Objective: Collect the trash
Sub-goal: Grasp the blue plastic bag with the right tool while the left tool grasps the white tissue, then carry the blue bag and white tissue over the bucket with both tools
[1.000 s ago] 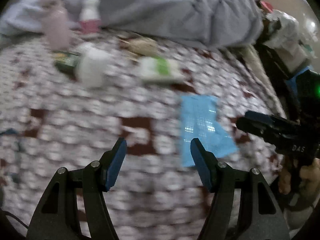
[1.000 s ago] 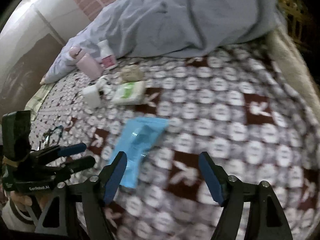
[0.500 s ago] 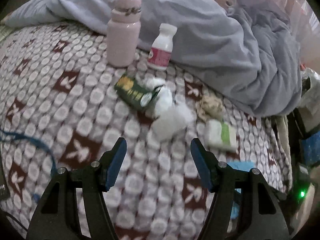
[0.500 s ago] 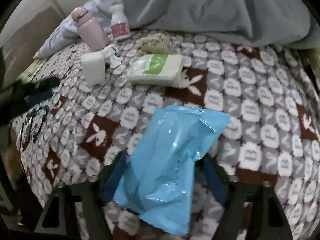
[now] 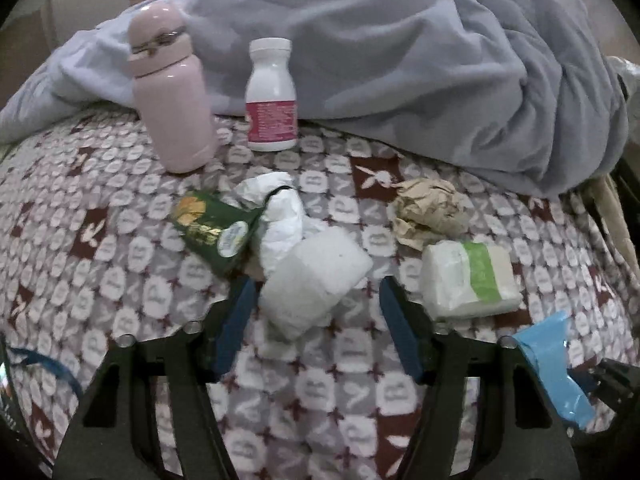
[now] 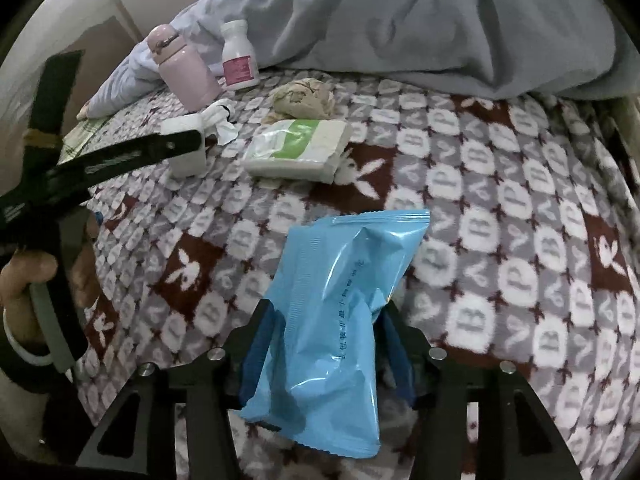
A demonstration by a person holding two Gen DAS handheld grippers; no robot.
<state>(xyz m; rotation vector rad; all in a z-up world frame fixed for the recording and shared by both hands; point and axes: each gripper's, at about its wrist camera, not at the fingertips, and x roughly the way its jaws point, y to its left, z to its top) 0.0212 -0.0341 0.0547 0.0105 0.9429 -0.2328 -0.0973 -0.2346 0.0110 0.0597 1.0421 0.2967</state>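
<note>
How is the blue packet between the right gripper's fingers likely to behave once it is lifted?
The blue packet is probably light and floppy: its film is creased and dented where the right gripper, whose jaws have just been closing, pinches it. The glossy surface looks slippery, so it may slide in the grip. Its far end overhangs unsupported and will likely droop.

The blanket [image 6: 500, 208] is grey and dark red with white circles and white bunnies. Lying on it, the shiny wrapper [image 6: 340, 304] is light blue. Farther back on the blanket, the tissue pack [image 6: 298, 150] is white with a green stripe. The snack bag [image 5: 212, 232] is dark green and gold. The flask [image 5: 170, 92] is pale pink. The small bottle [image 5: 272, 96] is white with a pink label. The quilt [image 5: 400, 60] behind them is grey-blue.
</note>
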